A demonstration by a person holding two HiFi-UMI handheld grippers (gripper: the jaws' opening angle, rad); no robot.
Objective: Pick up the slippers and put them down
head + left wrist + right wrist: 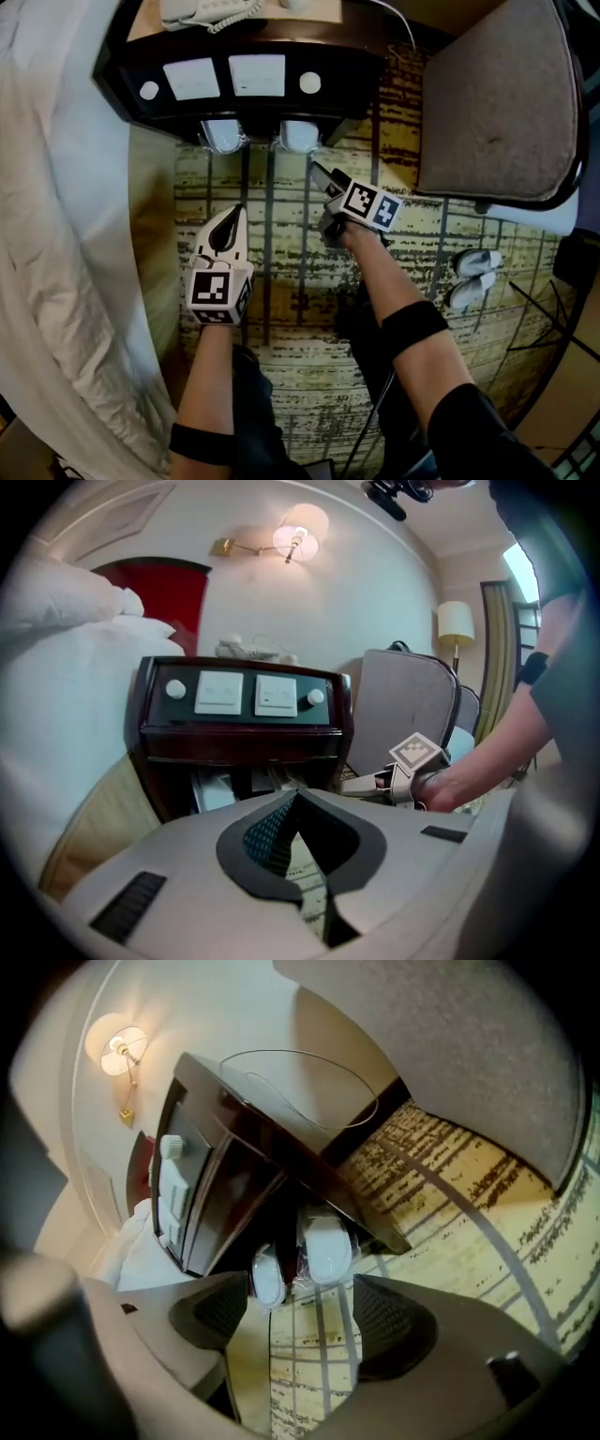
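Two white slippers in clear wrap, the left slipper (223, 136) and the right slipper (300, 136), stick out toe-first from under the dark nightstand (234, 52). In the right gripper view the left slipper (267, 1279) and the right slipper (328, 1246) lie just beyond the jaws. My right gripper (319, 176) (291, 1302) is open, rolled on its side, with only carpet between its pads. My left gripper (234, 217) (298, 803) is shut and empty, short of the left slipper. The left gripper view also shows the right gripper (366, 785) beside the nightstand (244, 724).
A grey cushioned chair (497, 94) stands at the right. A white bed (56, 234) runs along the left. Another pair of white slippers (473, 277) lies on the patterned carpet (281, 375) below the chair. A telephone (206, 11) sits on the nightstand.
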